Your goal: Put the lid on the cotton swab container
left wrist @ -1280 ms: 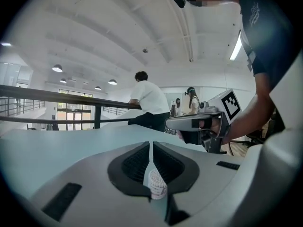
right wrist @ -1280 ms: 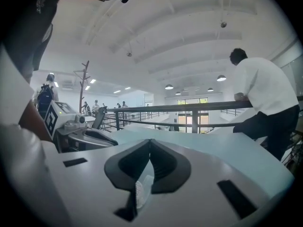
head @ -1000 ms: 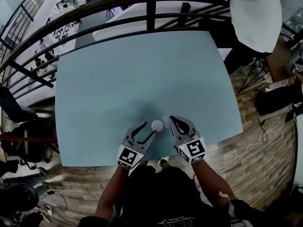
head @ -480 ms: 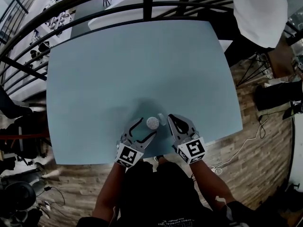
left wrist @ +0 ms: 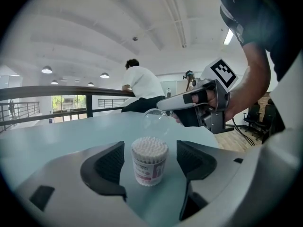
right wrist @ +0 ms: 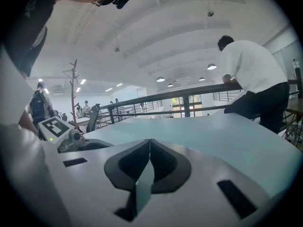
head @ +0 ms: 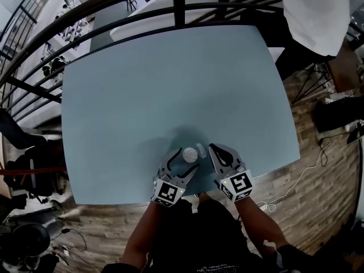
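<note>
The cotton swab container (left wrist: 149,160), a small open tub packed with white swabs, stands upright on the pale blue table (head: 170,84). My left gripper (left wrist: 149,163) has the container between its jaws, which are opening; the pads stand clear of it on both sides. From the head view the container (head: 190,154) sits near the table's front edge, inside my left gripper (head: 186,160). My right gripper (head: 211,148) is shut on the clear round lid (left wrist: 155,121), held just right of and beyond the container. In the right gripper view the jaws (right wrist: 149,144) meet on the lid's thin edge.
A dark metal railing (head: 179,7) runs along the table's far edge. A person in a white shirt (head: 313,13) leans at the far right corner. The table's front edge (head: 170,195) lies just behind both grippers, with wooden floor and cables (head: 307,169) to the right.
My left gripper's jaws have spread apart and let go of the container, which stays upright. Both grippers stay by the table's front edge, the right one still holding the lid beside the container.
</note>
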Motion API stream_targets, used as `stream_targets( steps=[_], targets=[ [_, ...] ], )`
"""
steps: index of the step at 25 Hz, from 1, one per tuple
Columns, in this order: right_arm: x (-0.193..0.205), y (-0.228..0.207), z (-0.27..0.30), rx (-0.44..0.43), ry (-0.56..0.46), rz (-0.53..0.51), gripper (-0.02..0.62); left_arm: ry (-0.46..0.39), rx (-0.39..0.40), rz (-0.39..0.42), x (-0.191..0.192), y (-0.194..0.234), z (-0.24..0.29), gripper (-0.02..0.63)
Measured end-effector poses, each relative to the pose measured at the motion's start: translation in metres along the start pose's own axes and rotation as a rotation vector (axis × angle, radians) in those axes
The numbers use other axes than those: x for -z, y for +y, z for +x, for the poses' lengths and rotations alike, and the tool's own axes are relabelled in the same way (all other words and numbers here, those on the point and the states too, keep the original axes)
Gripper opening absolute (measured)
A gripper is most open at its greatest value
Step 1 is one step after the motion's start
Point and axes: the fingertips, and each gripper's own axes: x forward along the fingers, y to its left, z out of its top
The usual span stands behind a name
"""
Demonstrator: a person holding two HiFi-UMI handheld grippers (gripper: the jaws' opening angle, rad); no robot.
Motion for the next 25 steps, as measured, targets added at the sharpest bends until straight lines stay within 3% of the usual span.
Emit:
stream_targets(
  steps=[17, 21, 25],
  targets=[
    [0.004, -0.001, 0.006, -0.021, 0.013, 0.035, 0.018, 0.061, -0.005, 0.040, 0.013, -0.004, 0.017, 0.337],
    [0.006, 0.002, 0.010, -0.028, 0.020, 0.034, 0.018, 0.065, -0.023, 0.043, 0.013, 0.000, 0.016, 0.292],
    [0.007, 0.003, 0.011, -0.032, 0.025, 0.032, 0.018, 0.071, -0.025, 0.043, 0.016, 0.001, 0.017, 0.288]
  ],
)
